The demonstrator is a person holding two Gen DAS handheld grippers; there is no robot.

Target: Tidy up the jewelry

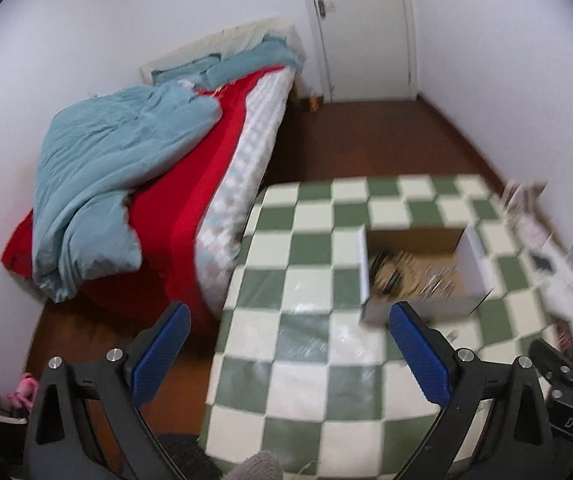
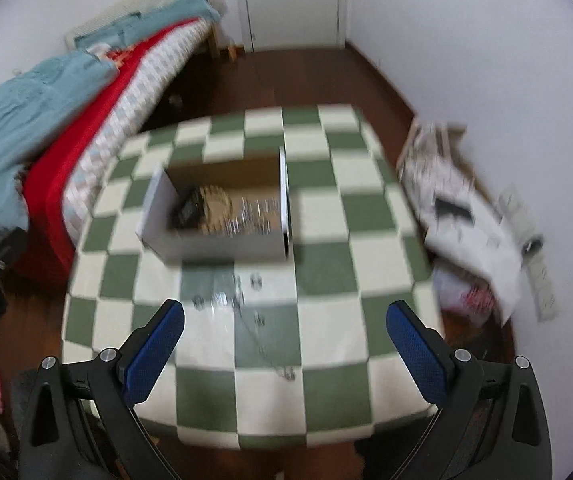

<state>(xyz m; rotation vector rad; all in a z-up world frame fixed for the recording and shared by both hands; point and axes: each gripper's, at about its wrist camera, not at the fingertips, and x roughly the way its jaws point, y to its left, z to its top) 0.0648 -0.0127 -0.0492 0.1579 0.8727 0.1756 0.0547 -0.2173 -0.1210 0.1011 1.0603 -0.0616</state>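
Observation:
An open cardboard box [image 2: 154,216] stands on the green-and-white checked table [image 2: 326,216]. Inside it lie a dark round beaded piece [image 2: 202,210] and blurred silvery jewelry [image 2: 252,216]. A thin silvery chain with small pieces [image 2: 246,312] lies loose on the cloth in front of the box, between and just ahead of my right gripper's fingers. My right gripper [image 2: 286,344] is open and holds nothing. In the left wrist view the box [image 1: 474,256] sits ahead to the right. My left gripper [image 1: 290,344] hangs open over the table's left part, empty.
A bed [image 1: 222,148] with a red sheet and a blue blanket [image 1: 114,160] runs along the table's left side. A heap of white papers and bags [image 2: 466,216] lies by the right wall. Brown floor and a white door [image 1: 362,28] lie beyond.

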